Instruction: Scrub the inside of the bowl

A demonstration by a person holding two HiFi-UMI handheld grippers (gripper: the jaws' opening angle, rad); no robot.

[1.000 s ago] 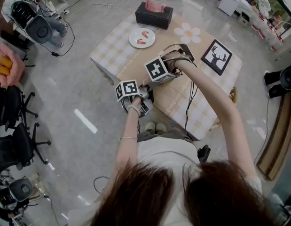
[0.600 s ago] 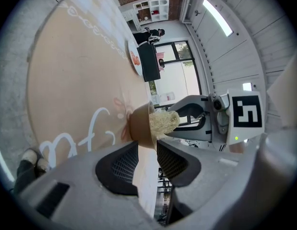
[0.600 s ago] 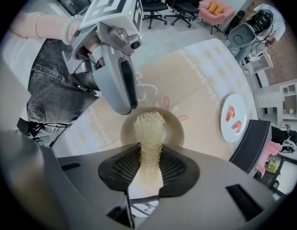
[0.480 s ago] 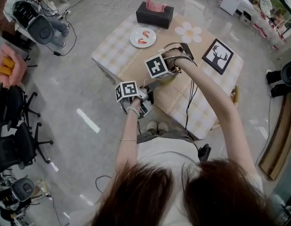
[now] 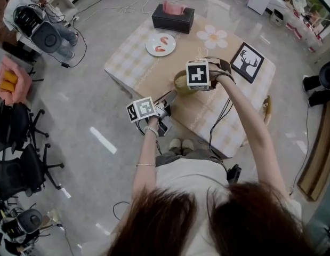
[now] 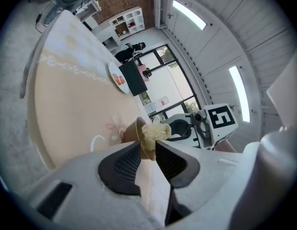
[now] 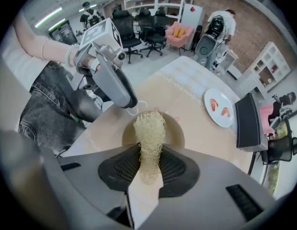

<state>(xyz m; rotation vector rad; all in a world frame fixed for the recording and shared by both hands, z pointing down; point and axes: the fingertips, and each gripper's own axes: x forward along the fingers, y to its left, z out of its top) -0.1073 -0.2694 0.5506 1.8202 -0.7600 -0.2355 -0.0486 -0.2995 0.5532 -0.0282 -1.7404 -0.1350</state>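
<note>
A tan bowl (image 5: 179, 81) stands on the checked tablecloth (image 5: 127, 57) near the table's front edge. My right gripper (image 5: 195, 79) hangs just above it, shut on a pale loofah scrubber (image 7: 149, 128) whose tip points down into the bowl (image 7: 173, 131). My left gripper (image 5: 166, 104) is at the table's front-left edge, aimed at the bowl's side. In the left gripper view the bowl (image 6: 135, 134) and scrubber (image 6: 156, 131) show beyond the jaws of the left gripper (image 6: 148, 147), which are closing with nothing pressed between them. Its fingertip (image 7: 127, 99) sits close to the bowl's rim.
A white plate (image 5: 161, 43) with pink pieces, a black tissue box (image 5: 173, 16), a flower mat (image 5: 213, 37) and a framed deer picture (image 5: 245, 63) share the table. Office chairs (image 5: 18, 159) and equipment (image 5: 39, 25) stand on the floor at left.
My right gripper has moved right and now sits above the bowl, which shows beside its cube. The left gripper has dropped slightly toward the table's front edge.
</note>
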